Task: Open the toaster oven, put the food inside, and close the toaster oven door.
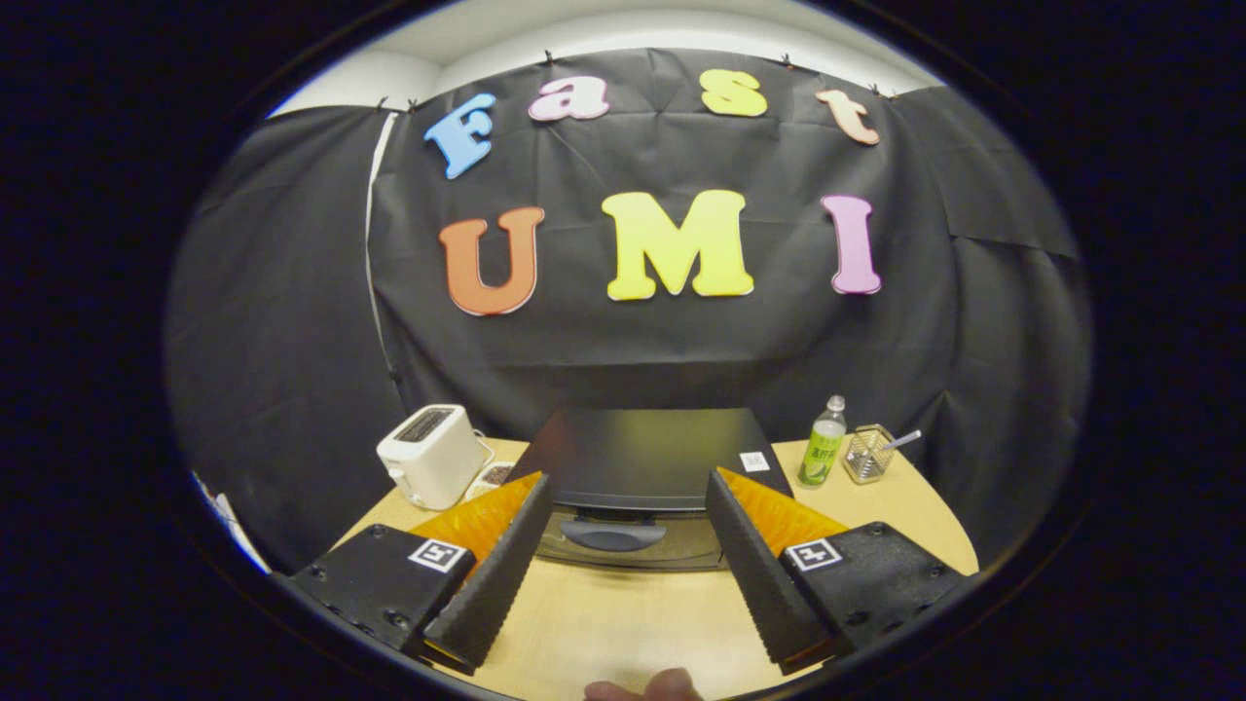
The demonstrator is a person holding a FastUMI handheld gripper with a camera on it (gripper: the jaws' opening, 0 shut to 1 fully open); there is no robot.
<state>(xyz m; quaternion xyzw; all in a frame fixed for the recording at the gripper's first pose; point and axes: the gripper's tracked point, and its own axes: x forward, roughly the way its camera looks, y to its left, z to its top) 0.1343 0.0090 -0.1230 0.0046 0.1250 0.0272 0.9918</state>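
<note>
1. The toaster oven [642, 458] stands on the worktop [623, 623] just ahead of the tool [623, 492], its front and door handle [613, 534] facing the tool and its long axis running crosswise, left to right.
2. The door is closed, and the dark flat top of the oven spreads out beyond the handle.
3. The tool is spread wide, and its two fingers [501, 560] frame the front of the oven (the handle sits in the gap between them); they hold nothing and touch nothing.
4. A white pop-up toaster [430, 456] stands to the left of the oven, beyond the left finger.
5. To the right of the oven, beyond the right finger, stand a green-labelled bottle [824, 444] and, just beside it, a wire holder [866, 455] with a utensil handle sticking out.
6. A fingertip [647, 687] shows at the near edge of the worktop, behind the tool.
</note>
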